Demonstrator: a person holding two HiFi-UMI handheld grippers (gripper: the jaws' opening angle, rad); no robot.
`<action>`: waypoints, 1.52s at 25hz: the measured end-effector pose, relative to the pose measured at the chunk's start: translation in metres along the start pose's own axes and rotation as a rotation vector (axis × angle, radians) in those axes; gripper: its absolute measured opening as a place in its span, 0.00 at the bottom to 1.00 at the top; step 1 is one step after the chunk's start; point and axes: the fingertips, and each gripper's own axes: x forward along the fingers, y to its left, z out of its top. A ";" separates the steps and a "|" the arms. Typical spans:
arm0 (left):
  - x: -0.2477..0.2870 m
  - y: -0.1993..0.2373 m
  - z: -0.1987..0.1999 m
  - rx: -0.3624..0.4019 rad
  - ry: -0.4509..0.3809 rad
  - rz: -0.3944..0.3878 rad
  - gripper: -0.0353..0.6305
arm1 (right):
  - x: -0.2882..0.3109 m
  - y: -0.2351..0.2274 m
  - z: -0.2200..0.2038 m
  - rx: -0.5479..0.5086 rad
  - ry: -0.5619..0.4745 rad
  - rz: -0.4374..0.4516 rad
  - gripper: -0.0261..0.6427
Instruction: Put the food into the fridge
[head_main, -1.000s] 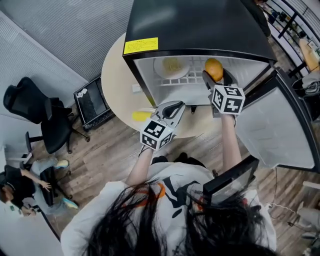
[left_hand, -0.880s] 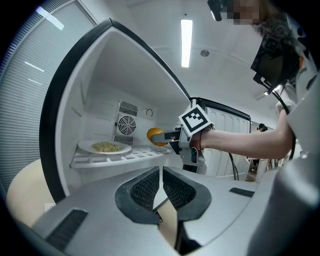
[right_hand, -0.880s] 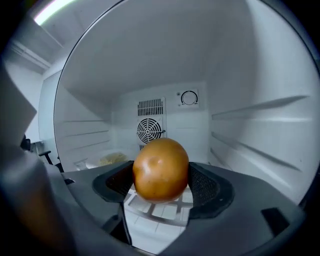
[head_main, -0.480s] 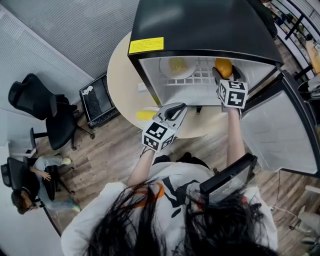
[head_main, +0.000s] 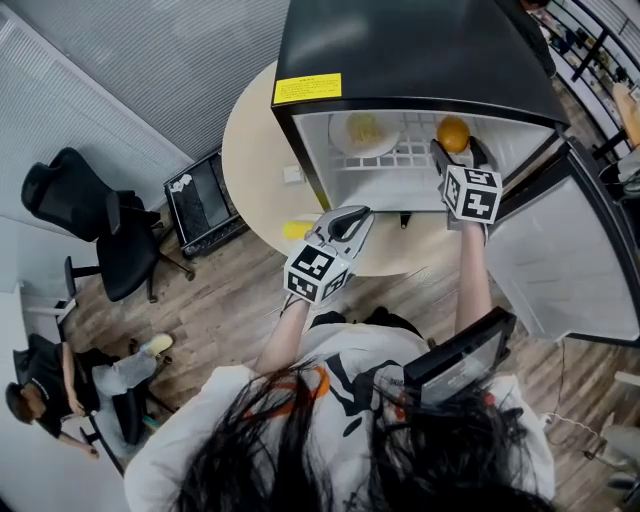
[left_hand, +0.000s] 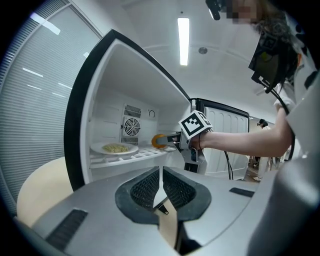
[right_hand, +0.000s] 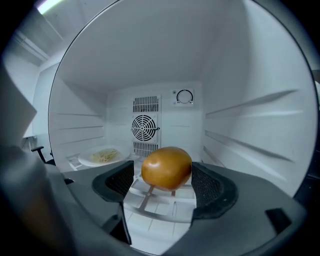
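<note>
Backing off, the right hand-held gripper (right_hand: 163, 176) has spread its jaws; the orange (right_hand: 166, 167) rests free on the fridge shelf (right_hand: 150, 205), straight ahead between them, centre frame. Left hand-held gripper (left_hand: 161, 182) is closed and empty.

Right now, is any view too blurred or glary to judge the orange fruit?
Right gripper view: orange fruit sharp, evenly lit; fisheye bends the fridge walls, corners vignetted. Left gripper view: ceiling light strip glares, fridge interior readable. Head view: sharp, fruit small.

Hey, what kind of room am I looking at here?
Probably an office or lab: a black swivel office chair on wood-plank flooring, a small black fridge atop a round beige table, and a ceiling strip light.
</note>
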 end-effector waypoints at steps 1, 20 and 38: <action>-0.002 0.001 0.000 0.000 0.000 0.001 0.07 | -0.003 0.000 0.000 0.008 -0.004 -0.006 0.56; -0.045 -0.002 0.010 0.010 -0.054 -0.064 0.07 | -0.094 0.094 -0.001 0.211 -0.137 0.116 0.56; -0.118 0.003 -0.019 -0.034 -0.052 -0.141 0.07 | -0.150 0.204 -0.060 0.348 -0.080 0.108 0.27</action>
